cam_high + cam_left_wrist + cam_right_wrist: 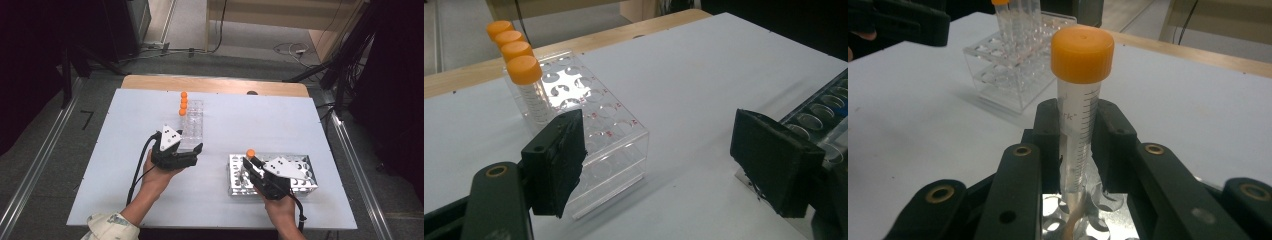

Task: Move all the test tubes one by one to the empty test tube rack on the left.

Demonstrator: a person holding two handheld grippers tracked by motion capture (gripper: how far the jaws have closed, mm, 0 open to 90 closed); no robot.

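Observation:
An orange-capped clear tube (1081, 95) stands upright between the jaws of my right gripper (1079, 131), which is shut on it just below the cap. Its lower end is over the metal rack (1108, 225). From above, the tube's cap (250, 153) shows at the left end of the metal rack (306, 181), with the right gripper (253, 163) behind it. My left gripper (664, 160) is open with nothing between its pads, at the near end of a clear plastic rack (610, 145). Several orange-capped tubes (525, 75) stand in a row at that rack's far end.
The white table top (260, 120) has a wooden strip (215, 84) along its far edge. The clear rack (192, 122) sits left of centre, the metal rack at the near right. Cables and dark stands lie on the floor beyond.

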